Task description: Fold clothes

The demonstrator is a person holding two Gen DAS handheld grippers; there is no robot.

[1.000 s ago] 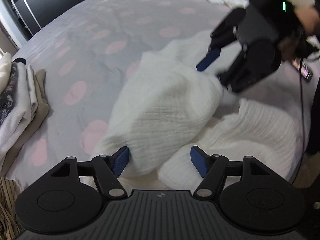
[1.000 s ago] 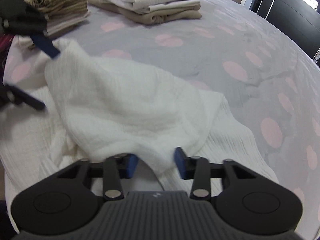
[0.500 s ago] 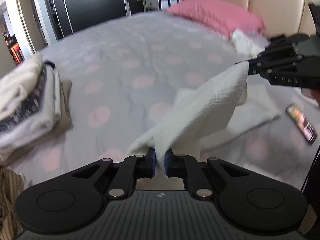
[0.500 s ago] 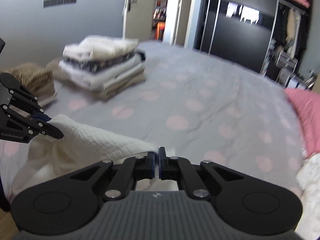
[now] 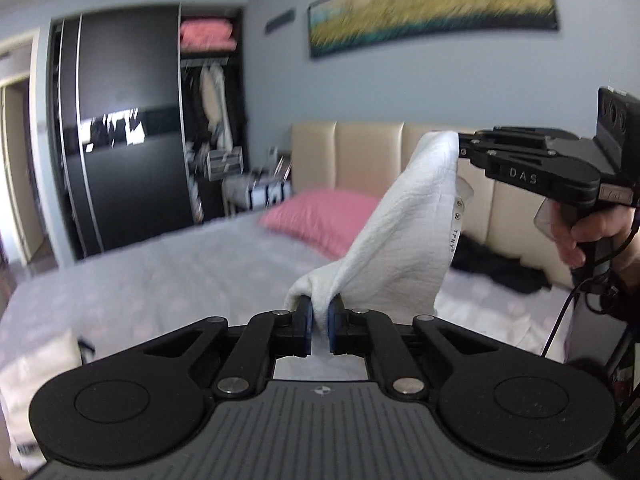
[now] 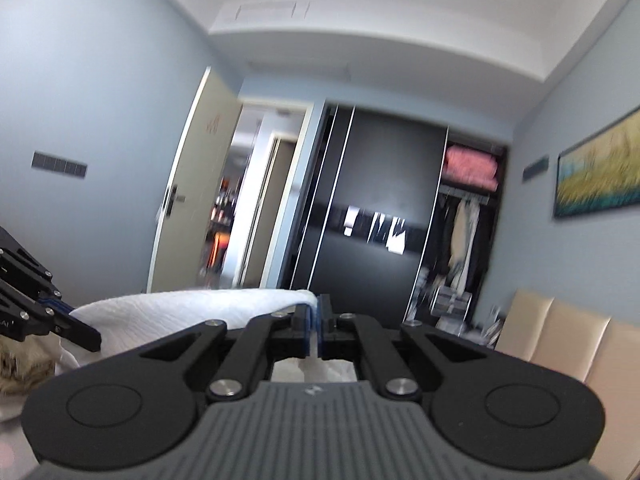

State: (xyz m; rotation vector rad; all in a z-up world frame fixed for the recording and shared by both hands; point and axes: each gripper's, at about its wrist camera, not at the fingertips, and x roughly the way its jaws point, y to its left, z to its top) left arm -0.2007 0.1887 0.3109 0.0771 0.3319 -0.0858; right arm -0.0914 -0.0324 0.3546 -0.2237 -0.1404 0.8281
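Jaws of left gripper (image 5: 319, 322) and right gripper (image 6: 316, 330) clamped on white garment (image 5: 404, 240).

Wide bed (image 5: 168, 280) under grey pink-dotted cover; pink pillow (image 5: 320, 218) at beige padded headboard (image 5: 360, 156); crumpled black garment (image 5: 496, 264) beside pillow; pale folded stack (image 5: 36, 372) at near-left edge.

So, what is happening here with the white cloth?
A person holds a gripper in each hand. The left gripper and the right gripper are both shut on the white textured garment, each pinching a separate spot. The fabric is lifted above the bed and spans between them. Folding itself has not begun yet.
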